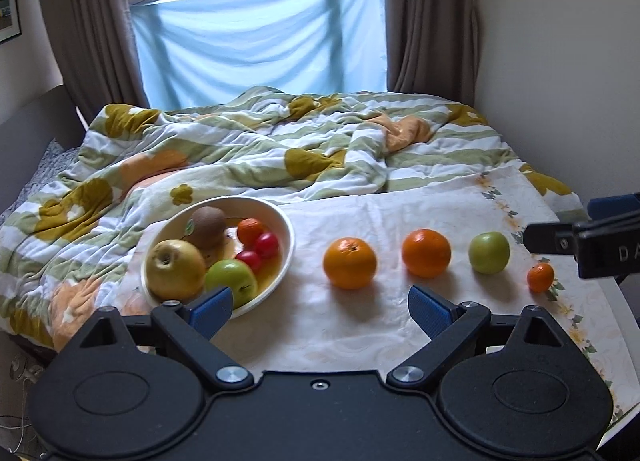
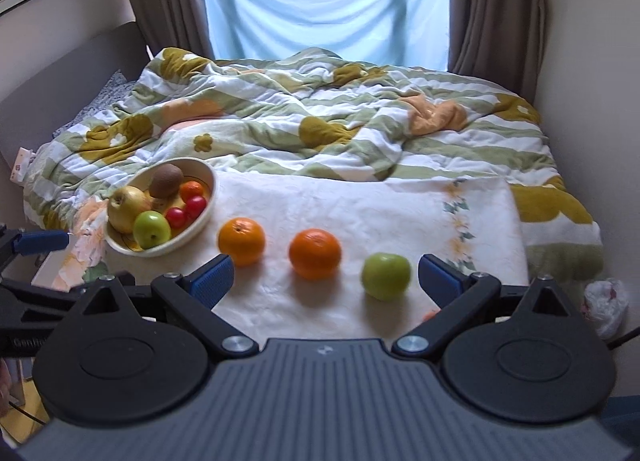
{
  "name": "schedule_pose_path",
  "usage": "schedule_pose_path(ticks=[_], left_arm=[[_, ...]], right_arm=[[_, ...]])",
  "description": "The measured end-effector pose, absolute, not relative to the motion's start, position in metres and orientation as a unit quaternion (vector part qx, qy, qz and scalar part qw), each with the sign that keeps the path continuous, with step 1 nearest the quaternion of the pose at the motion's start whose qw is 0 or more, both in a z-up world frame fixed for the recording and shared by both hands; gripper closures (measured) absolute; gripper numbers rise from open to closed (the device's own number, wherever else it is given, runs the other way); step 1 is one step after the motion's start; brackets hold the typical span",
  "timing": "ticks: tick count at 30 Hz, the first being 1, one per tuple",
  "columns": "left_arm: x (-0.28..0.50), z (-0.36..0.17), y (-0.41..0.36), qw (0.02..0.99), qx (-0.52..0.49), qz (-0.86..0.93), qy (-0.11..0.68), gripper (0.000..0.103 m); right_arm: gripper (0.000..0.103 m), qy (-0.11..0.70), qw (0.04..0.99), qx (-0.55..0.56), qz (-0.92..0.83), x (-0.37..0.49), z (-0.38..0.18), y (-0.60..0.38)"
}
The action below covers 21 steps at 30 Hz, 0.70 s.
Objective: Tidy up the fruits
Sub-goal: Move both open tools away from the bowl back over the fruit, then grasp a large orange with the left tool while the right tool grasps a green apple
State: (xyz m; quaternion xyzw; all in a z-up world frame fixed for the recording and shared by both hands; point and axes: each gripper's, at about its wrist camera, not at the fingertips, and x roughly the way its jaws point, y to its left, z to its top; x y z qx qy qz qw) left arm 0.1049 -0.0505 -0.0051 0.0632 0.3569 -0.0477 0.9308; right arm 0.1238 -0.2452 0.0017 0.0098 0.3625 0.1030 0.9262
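A cream bowl (image 1: 286, 239) at the left of the white cloth holds a yellow apple (image 1: 174, 269), a kiwi (image 1: 208, 225), a green apple (image 1: 230, 281), a small orange and two red fruits. To its right on the cloth lie an orange (image 1: 350, 263), a darker orange (image 1: 426, 252), a green apple (image 1: 489, 252) and a small mandarin (image 1: 540, 277). My left gripper (image 1: 320, 311) is open and empty, in front of the bowl and first orange. My right gripper (image 2: 326, 279) is open and empty, near the darker orange (image 2: 315, 253) and green apple (image 2: 386, 276). The bowl (image 2: 208, 197) sits far left there.
The white cloth (image 1: 400, 213) covers a table whose rounded edge shows at the right. Behind it lies a bed with a rumpled green-striped floral quilt (image 1: 240, 149). Walls stand close on both sides. A white plastic bag (image 2: 606, 301) lies on the floor at right.
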Motion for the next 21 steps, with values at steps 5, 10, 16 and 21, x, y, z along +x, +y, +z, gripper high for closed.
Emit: schedule_pose_path(ticks=[5, 10, 16, 21], left_arm=[[0.133, -0.019, -0.06, 0.925, 0.07, -0.06, 0.368, 0.006], [0.162, -0.035, -0.063, 0.916, 0.073, -0.071, 0.389, 0.006], [0.196, -0.056, -0.066, 0.903, 0.081, -0.084, 0.414, 0.006], [0.221, -0.073, -0.069, 0.895, 0.081, -0.096, 0.429, 0.006]], right_arm=[[0.0, 0.374, 0.924, 0.029, 0.08, 0.129, -0.013, -0.269], [0.0, 0.39, 0.918, 0.042, 0.064, 0.147, -0.027, -0.281], [0.0, 0.407, 0.911, 0.035, 0.057, 0.178, -0.043, -0.279], [0.0, 0.423, 0.904, 0.033, 0.052, 0.203, -0.058, -0.274]])
